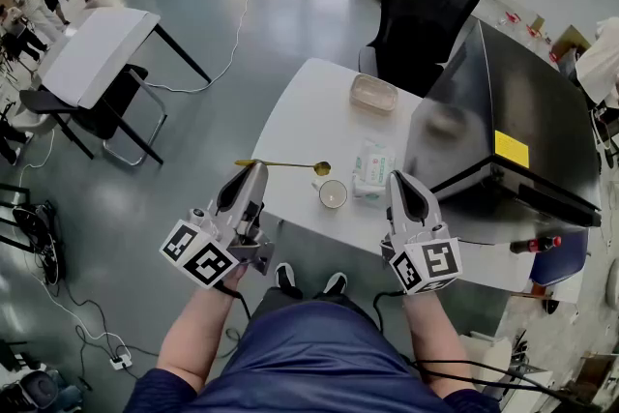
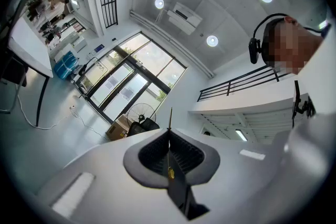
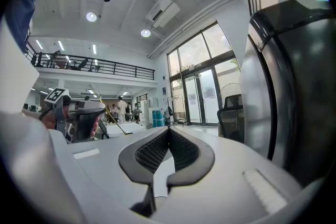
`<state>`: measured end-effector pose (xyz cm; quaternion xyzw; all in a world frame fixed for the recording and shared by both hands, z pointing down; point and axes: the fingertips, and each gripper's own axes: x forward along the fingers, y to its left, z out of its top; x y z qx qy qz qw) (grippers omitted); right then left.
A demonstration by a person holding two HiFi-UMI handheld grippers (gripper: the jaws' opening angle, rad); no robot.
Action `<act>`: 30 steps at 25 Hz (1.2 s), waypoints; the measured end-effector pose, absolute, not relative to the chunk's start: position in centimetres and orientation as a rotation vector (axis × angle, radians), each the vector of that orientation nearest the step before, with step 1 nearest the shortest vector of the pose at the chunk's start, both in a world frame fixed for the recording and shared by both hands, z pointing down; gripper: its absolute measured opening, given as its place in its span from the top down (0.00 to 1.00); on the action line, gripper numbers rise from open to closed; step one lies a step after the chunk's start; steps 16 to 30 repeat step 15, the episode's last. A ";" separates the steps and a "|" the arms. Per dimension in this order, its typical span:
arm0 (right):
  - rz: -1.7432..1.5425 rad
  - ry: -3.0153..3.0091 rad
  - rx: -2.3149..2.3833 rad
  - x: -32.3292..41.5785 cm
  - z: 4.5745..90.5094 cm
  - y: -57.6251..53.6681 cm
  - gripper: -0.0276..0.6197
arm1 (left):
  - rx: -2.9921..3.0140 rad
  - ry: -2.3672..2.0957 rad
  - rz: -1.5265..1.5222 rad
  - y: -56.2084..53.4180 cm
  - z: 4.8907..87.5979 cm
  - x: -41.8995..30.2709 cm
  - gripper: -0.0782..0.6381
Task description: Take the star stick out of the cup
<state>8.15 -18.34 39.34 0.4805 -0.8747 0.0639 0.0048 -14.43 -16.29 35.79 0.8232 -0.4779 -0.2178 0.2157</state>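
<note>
My left gripper [image 1: 257, 168] is shut on a thin gold star stick [image 1: 285, 164]. The stick lies level above the table's near left corner, its wider end [image 1: 322, 168] just up and left of the small white cup [image 1: 333, 195]. In the left gripper view the stick [image 2: 169, 119] runs straight up out of the closed jaws [image 2: 169, 132]. Right of the cup, my right gripper [image 1: 398, 178] is shut with nothing in it. The right gripper view shows its jaws [image 3: 169, 129] meeting at the tips, with the left gripper [image 3: 79, 113] and stick [image 3: 113, 118] off to the left.
The white table [image 1: 300, 111] also holds a wet-wipes packet [image 1: 372, 167] beside the cup and a clear plastic box [image 1: 373, 93] farther back. A large black appliance [image 1: 503, 131] fills the right side. A black office chair [image 1: 426, 5] stands behind the table.
</note>
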 end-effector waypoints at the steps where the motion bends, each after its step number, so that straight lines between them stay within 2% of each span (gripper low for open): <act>1: 0.200 -2.740 1.505 8.2 39.3 -18.3 0.95 | 2.283 -1.324 -0.604 -16.3 35.7 -14.4 0.88; 30: 0.198 -2.751 1.497 8.5 39.2 -18.2 0.95 | 2.287 -1.335 -0.605 -16.1 35.5 -14.0 0.88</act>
